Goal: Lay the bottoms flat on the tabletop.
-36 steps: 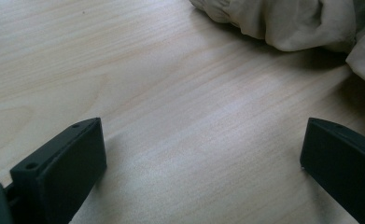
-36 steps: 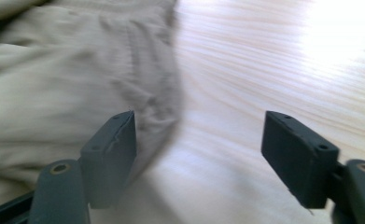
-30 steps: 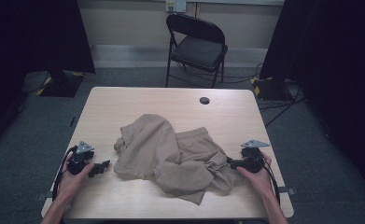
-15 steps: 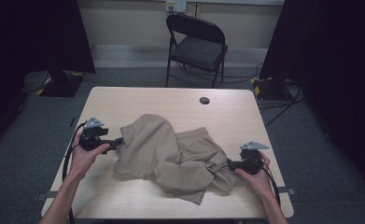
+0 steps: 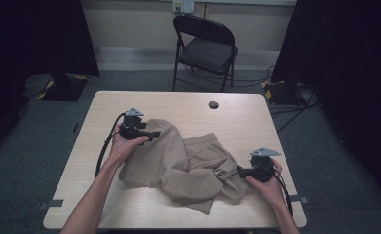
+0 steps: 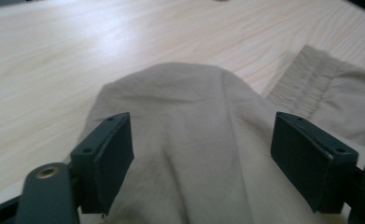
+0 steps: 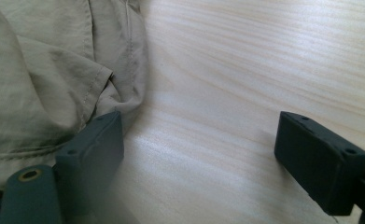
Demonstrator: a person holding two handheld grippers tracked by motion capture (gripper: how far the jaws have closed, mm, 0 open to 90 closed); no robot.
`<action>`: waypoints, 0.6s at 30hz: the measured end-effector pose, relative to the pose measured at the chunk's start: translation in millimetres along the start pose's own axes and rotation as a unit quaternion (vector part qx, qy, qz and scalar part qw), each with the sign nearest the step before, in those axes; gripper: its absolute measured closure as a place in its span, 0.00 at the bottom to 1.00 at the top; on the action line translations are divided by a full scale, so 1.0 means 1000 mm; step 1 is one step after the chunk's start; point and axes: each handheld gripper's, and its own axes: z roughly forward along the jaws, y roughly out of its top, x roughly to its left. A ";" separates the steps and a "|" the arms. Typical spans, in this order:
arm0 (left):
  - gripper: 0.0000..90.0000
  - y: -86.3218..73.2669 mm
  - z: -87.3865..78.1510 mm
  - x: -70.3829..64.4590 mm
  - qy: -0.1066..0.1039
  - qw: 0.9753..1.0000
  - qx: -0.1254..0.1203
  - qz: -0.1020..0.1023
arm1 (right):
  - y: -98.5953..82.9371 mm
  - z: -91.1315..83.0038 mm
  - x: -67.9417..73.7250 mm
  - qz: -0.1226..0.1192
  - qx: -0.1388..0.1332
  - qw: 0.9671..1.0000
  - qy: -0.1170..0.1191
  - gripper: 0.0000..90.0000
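Left gripper (image 5: 151, 134) moved up the wooden table (image 5: 256, 122); floor perhaps carpeted.

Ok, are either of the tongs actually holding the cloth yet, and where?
No. Both are open: the left tongs straddle a raised fold of the cloth unclosed, and the right tongs sit at its edge over bare table.

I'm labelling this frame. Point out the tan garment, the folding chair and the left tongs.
tan garment (image 5: 188, 163), high view, on the crumpled middle of the cloth.
folding chair (image 5: 208, 52), high view, on the seat.
left tongs (image 6: 201, 161), left gripper view, midway between the two open black jaws, over the cloth.
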 end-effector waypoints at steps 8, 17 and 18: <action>0.19 -0.014 0.035 -0.003 -0.008 0.999 0.051 -0.005 | 0.000 0.000 0.000 0.000 0.000 1.000 0.000 0.17; 0.27 -0.017 0.042 -0.010 -0.022 0.997 0.067 0.021 | 0.000 0.000 0.000 0.000 0.000 1.000 0.000 0.17; 0.36 -0.017 0.041 -0.011 -0.032 0.997 0.065 0.021 | 0.000 0.000 0.000 0.000 0.000 1.000 0.000 0.17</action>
